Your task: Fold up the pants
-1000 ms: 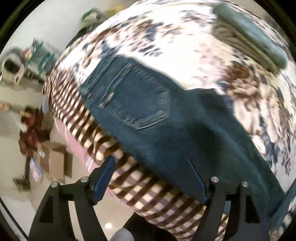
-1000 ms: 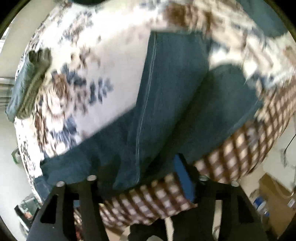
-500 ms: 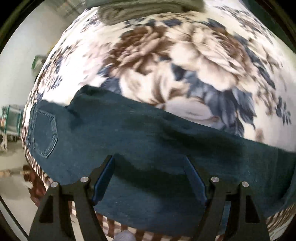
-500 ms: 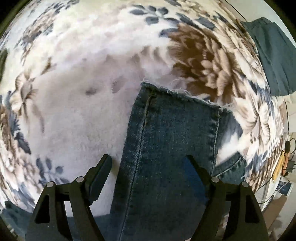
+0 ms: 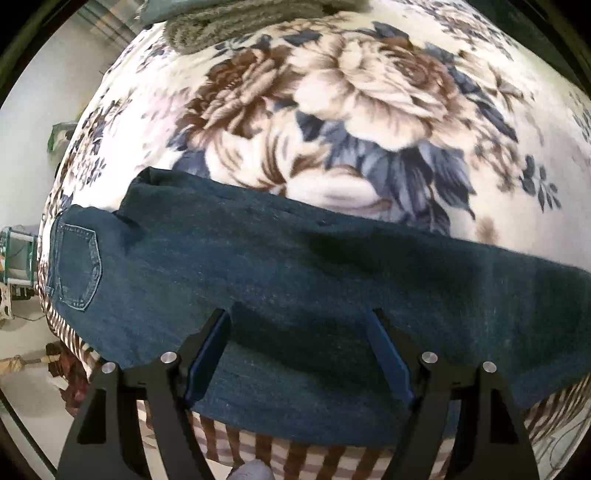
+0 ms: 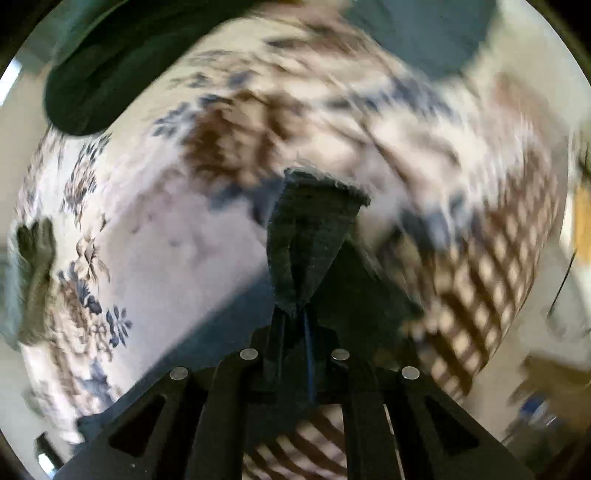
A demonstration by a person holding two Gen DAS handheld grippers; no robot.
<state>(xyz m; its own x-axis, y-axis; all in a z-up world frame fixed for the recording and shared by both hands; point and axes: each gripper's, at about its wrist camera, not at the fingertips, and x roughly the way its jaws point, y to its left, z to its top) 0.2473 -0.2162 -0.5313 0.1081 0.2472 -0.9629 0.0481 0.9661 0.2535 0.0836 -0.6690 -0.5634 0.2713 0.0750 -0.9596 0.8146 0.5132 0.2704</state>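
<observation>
Dark blue jeans (image 5: pixel 295 273) lie across the near edge of a bed with a floral blanket (image 5: pixel 369 92); the back pocket (image 5: pixel 79 269) is at the left. My left gripper (image 5: pixel 301 332) is open, hovering just above the middle of the jeans. My right gripper (image 6: pixel 295 314) is shut on the hem end of a jeans leg (image 6: pixel 314 229), which stands lifted above the blanket; this view is blurred by motion.
A folded grey-green cloth (image 5: pixel 240 18) lies at the far side of the bed. A brown checked sheet (image 5: pixel 295 454) hangs over the near edge. Dark folded clothes (image 6: pixel 110 74) lie at the far left of the right wrist view. Floor clutter sits left of the bed (image 5: pixel 22 258).
My right gripper has closed on the hem of the jeans leg and lifted it. My left gripper has stayed open over the jeans and moved slightly closer.
</observation>
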